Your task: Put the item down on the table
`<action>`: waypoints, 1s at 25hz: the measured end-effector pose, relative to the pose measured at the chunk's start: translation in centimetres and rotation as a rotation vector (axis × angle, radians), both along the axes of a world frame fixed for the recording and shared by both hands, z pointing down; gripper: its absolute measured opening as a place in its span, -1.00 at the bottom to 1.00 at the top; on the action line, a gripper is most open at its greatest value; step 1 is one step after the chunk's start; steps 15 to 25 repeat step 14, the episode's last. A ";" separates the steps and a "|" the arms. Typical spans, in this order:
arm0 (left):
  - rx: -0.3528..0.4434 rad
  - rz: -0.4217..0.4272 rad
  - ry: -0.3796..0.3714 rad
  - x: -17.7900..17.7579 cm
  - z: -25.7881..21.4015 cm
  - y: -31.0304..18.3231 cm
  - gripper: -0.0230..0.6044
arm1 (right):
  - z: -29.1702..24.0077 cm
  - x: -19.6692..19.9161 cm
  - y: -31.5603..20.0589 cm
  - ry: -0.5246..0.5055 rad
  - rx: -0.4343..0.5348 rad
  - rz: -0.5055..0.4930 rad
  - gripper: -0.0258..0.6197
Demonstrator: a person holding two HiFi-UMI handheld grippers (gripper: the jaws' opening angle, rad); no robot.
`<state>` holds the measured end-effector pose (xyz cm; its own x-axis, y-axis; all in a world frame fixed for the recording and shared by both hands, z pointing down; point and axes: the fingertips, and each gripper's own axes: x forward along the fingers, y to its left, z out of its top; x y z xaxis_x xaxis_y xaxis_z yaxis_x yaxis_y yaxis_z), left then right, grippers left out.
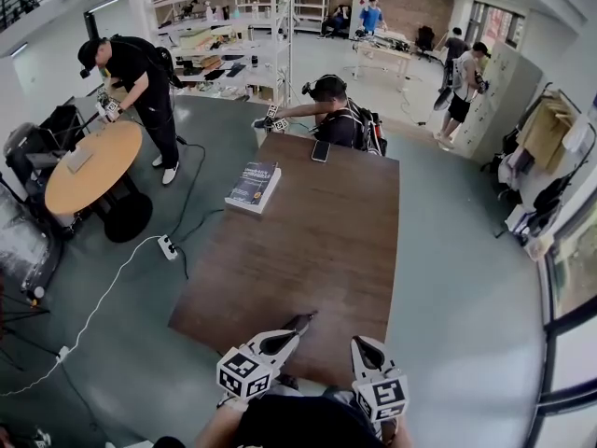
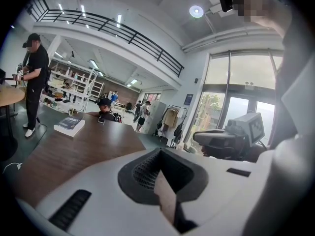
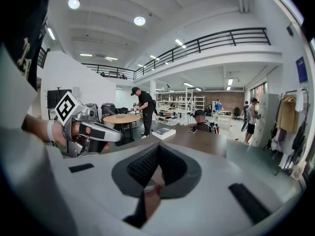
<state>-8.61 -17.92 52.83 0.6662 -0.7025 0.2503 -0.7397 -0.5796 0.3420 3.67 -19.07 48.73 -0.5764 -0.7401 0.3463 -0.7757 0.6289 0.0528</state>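
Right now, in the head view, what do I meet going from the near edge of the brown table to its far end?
The left gripper and right gripper together at the near edge → book → phone → seated person at the far end.

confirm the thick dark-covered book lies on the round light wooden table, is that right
No. The thick dark-covered book lies on the rectangular dark brown wooden table, near its left edge, not on the round light wooden table; the head view shows it.

Brown tbl, book, phone (far end)
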 end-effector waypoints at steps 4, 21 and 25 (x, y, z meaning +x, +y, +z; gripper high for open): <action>-0.001 0.009 0.002 0.1 0.1 0.3 -0.91 | 0.6 -0.2 0.5 0.002 -0.010 -0.022 -0.96; 0.022 0.029 -0.007 1.1 -0.5 0.4 -0.91 | 0.8 0.0 0.4 0.004 -0.005 -0.038 -0.96; 0.022 0.029 -0.007 1.1 -0.5 0.4 -0.91 | 0.8 0.0 0.4 0.004 -0.005 -0.038 -0.96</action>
